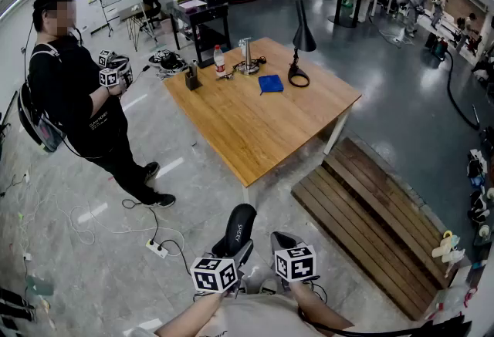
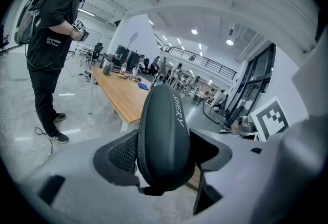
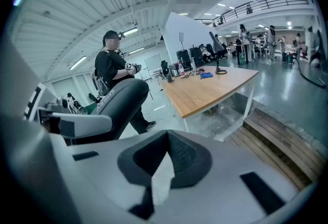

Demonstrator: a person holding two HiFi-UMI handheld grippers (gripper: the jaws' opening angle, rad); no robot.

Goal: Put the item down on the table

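A black zipped case is seen clamped upright between the jaws of the left gripper, above the floor and short of the wooden table, which lies ahead. The right gripper is held just beside it, jaws pressed together with nothing between them.

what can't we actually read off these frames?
- Black case: lower end hidden between the left gripper's pads, left gripper view. It is closed, so its contents are unseen.
- Dark item beside the bottle on the table: too small to identify, head view.
- Right gripper's tips: behind its marker cube, head view.
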